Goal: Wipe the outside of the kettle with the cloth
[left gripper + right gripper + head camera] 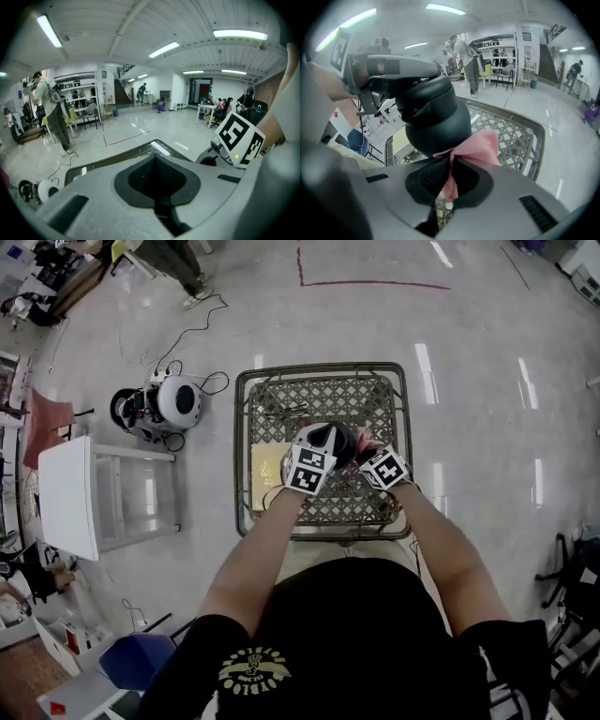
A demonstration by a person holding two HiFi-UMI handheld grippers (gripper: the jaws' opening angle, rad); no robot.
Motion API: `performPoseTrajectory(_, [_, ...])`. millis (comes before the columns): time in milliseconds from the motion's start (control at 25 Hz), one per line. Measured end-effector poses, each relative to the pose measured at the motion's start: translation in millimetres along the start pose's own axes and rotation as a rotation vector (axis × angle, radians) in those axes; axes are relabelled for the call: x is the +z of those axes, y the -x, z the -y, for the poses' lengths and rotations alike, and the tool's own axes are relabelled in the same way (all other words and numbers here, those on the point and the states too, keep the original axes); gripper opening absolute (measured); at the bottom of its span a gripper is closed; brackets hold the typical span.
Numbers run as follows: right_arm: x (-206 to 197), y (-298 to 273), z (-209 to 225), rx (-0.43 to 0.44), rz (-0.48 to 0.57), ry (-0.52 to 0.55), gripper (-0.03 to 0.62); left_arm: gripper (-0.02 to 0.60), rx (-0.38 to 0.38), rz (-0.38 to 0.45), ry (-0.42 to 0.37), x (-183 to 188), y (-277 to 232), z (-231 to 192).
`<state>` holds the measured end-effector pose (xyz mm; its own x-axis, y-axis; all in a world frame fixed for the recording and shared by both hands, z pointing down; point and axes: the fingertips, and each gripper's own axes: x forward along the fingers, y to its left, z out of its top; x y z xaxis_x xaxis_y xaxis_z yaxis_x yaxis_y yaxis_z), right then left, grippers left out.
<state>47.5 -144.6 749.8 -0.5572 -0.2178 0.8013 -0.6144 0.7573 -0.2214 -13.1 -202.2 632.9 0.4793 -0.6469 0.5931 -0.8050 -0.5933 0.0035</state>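
Nearest us, the right gripper (449, 185) has its claw pinching a pink cloth (477, 146). The fabric is bunched between the pads and fans out beyond them to touch the lower side of a black kettle (433, 117).

The kettle sits just ahead of that claw, over the middle of a lattice-woven tabletop (375, 395) with a metal rim. We cannot tell whether its base touches the weave.

The left gripper (157, 183) has its claw pressed together, and nothing shows between the pads in its own view, which looks out across the room. From the right gripper view, we see its grey body lying across the top of the kettle. From the head view, both marker cubes sit side by side just behind the kettle.

A flat yellow object (265, 465) lies on the tabletop beside the left gripper.

Farther off on the glossy floor (487, 352), to the left of the tabletop, stand a white stand (70, 498) and a white round device (176, 401) trailing cables (192, 329). A red line (375, 282) is marked on the floor beyond.
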Motion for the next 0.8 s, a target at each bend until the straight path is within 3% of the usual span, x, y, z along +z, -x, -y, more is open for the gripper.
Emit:
performPoseTrajectory(280, [-10, -8, -16, 0.056, -0.039, 0.054, 0.020, 0.011, -0.029, -0.022, 0.106, -2, 3, 0])
performPoseTrajectory(520, [-24, -25, -48, 0.118, -0.057, 0.058, 0.020, 0.011, -0.037, -0.018, 0.075, -2, 1, 2])
performPoseTrajectory(800, [-19, -53, -99, 0.176, -0.030, 0.052, 0.020, 0.011, -0.085, -0.007, 0.128, -3, 3, 2])
